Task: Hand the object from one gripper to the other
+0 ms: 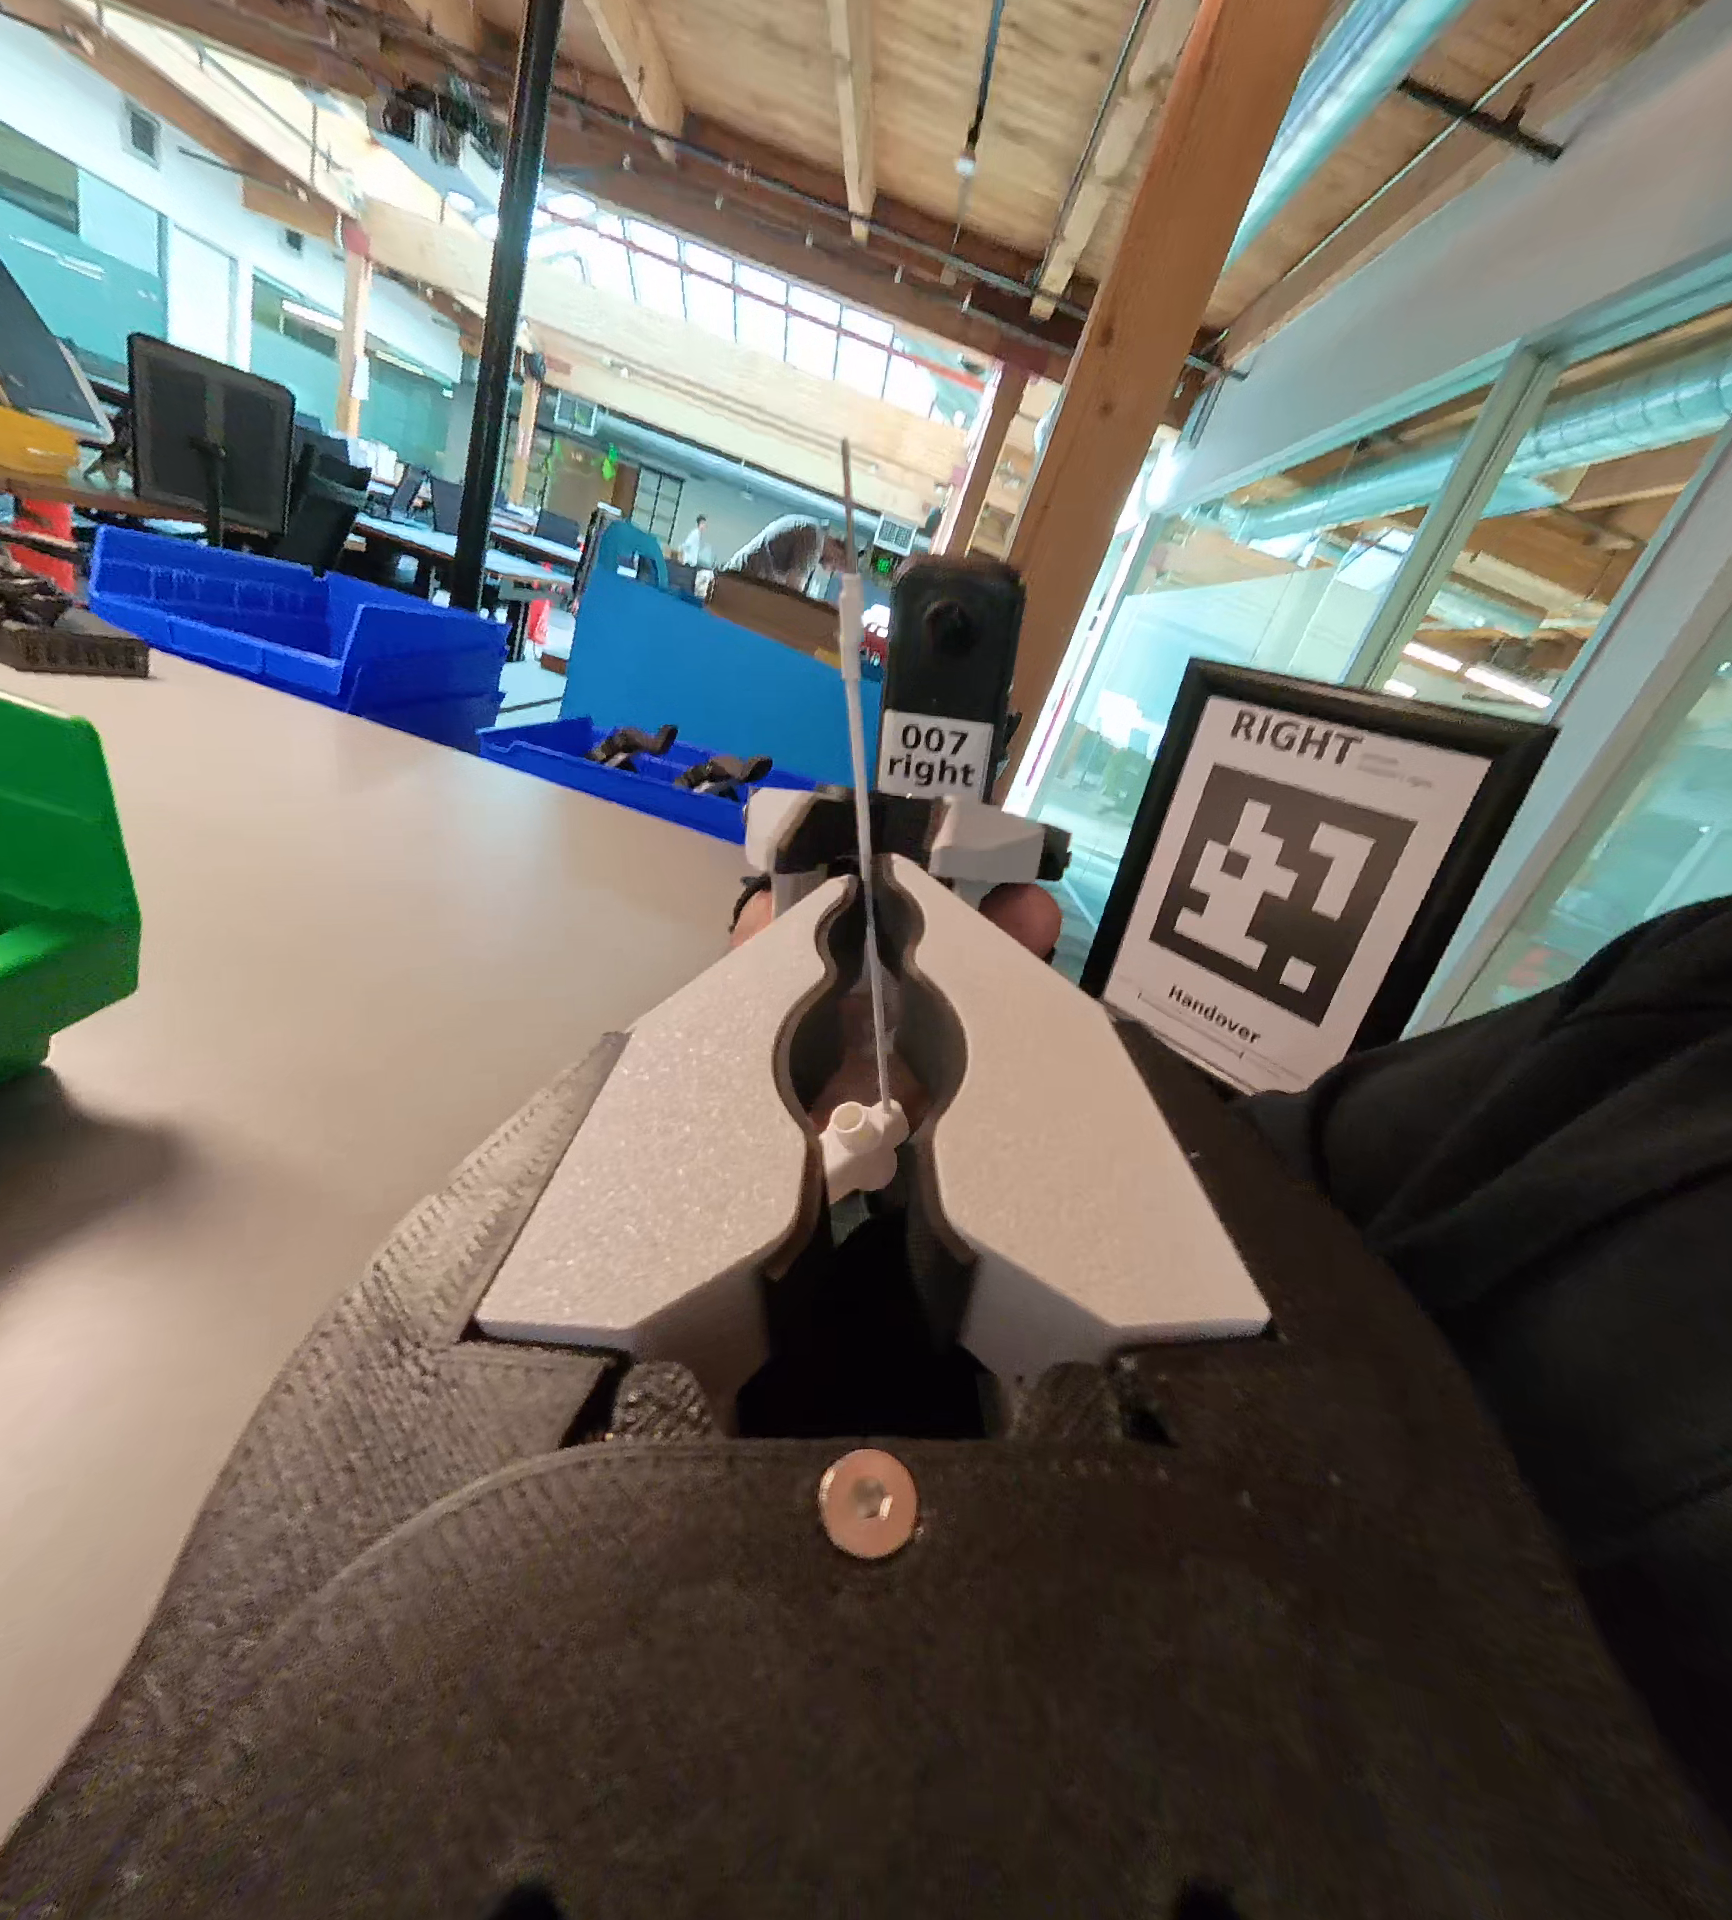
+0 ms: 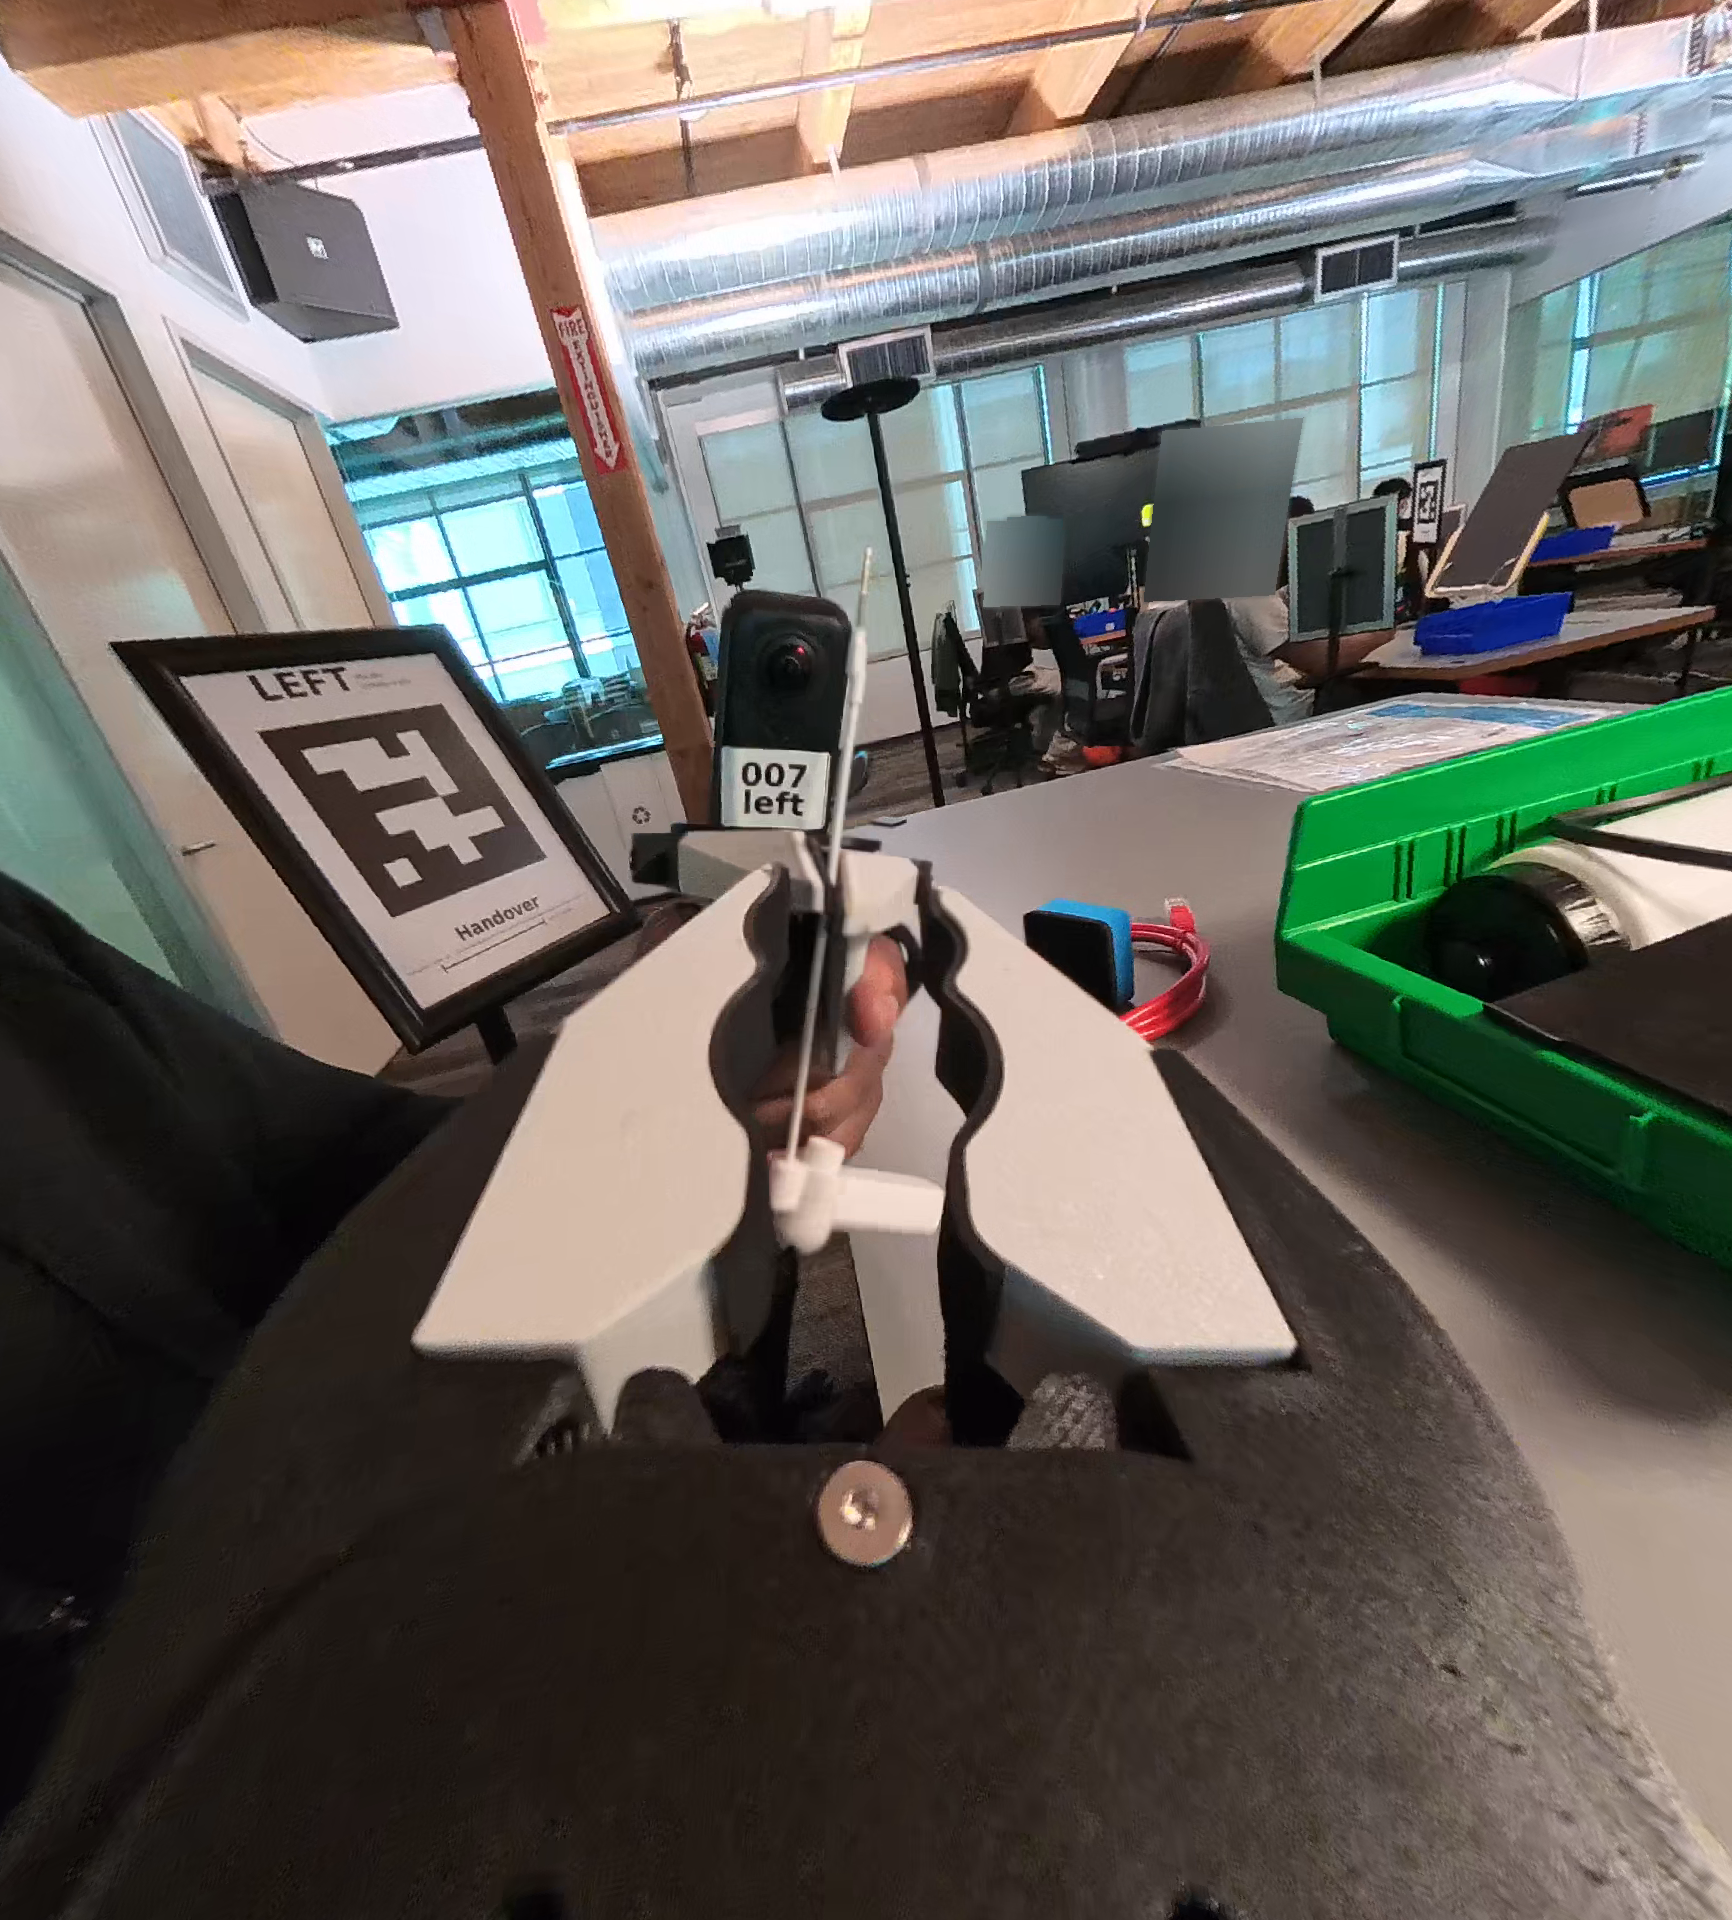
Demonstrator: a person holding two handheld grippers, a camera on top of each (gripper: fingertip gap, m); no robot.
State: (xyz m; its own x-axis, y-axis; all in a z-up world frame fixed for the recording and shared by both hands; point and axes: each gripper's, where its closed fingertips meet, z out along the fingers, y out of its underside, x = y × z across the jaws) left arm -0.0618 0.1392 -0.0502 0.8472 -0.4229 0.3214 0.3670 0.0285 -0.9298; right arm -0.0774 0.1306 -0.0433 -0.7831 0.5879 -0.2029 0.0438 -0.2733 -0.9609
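I see the thin white antenna rod [image 1: 867, 862] standing upright; my left gripper [image 1: 872, 904] pinches it with its fingers; my right gripper [image 2: 846, 883] is spread around it, facing closely.

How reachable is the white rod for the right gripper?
Likely yes: the right gripper is open with the white rod between its fingers; only the left gripper's tips crowd the gap.

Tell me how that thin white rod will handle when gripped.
The thin white rod is very slender, so probably light and somewhat flexible; it may bend if squeezed hard. Held only at the left gripper fingertips, its tee fitting could pivot.
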